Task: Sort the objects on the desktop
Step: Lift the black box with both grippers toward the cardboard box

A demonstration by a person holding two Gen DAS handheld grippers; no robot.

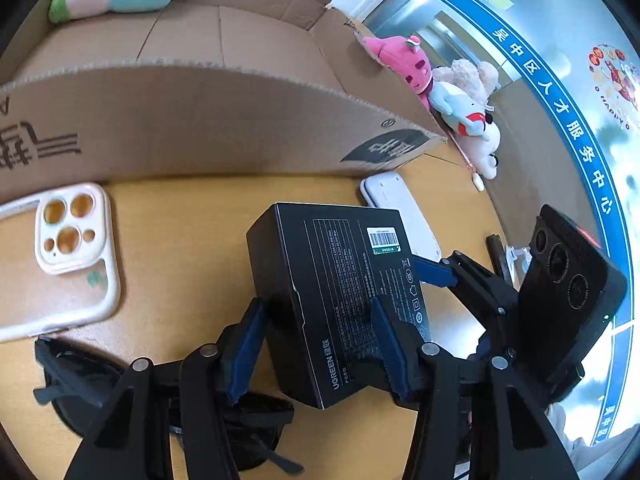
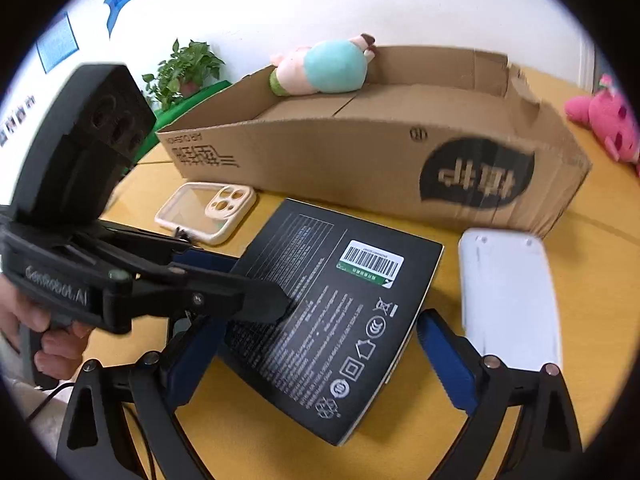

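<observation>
Black box (image 2: 336, 316), two hand-held grippers (one case (image 2: 208, 210))

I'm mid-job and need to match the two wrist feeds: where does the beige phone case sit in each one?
Left wrist view: the beige phone case lies at the far left on the yellow table, just below the cardboard box.
Right wrist view: the case sits left of centre, in front of the box's left end, behind the left gripper.
Shared landmark: the black UGREEN box, to the case's right in both.
</observation>
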